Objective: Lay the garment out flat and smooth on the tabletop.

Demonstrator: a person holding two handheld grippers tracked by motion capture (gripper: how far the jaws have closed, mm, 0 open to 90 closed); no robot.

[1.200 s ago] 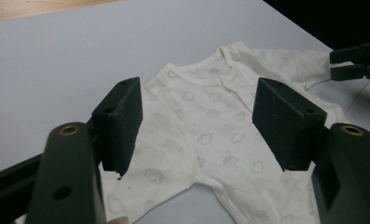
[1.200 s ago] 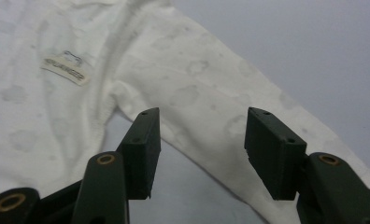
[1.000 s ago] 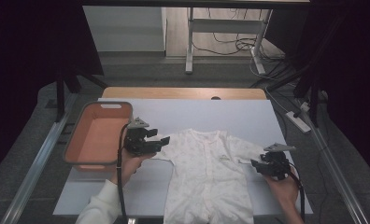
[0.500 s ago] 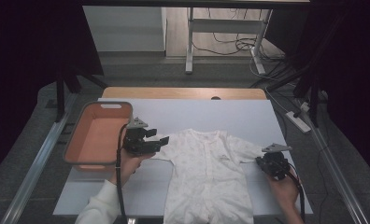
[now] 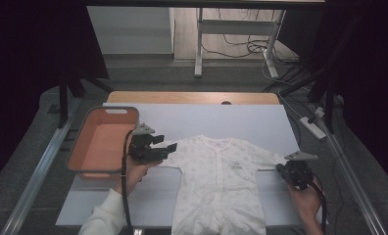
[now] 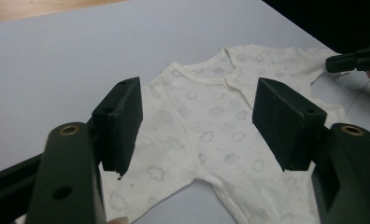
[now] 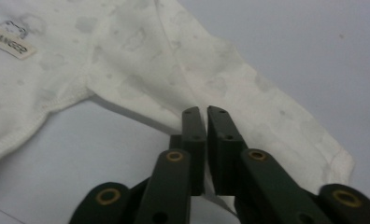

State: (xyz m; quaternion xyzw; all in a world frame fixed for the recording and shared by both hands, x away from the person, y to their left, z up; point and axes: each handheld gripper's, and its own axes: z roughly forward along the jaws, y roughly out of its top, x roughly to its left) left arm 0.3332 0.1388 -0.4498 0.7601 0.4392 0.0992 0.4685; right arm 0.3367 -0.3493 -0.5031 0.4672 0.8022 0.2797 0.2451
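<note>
- Right gripper (image 5: pixel 286 171), held low in a hand near the table's (image 5: pixel 241 120) right edge, has its jaws pinched on the hem of the baby romper's (image 5: pixel 221 181) right sleeve (image 7: pixel 267 107), having just eased slightly.
- Left gripper (image 5: pixel 168 146) hovers over the left sleeve, jaws wide apart, holding nothing.
- Romper lies flat mid-table; orange basin (image 5: pixel 79 147) sits left, bare surface beyond.
</note>
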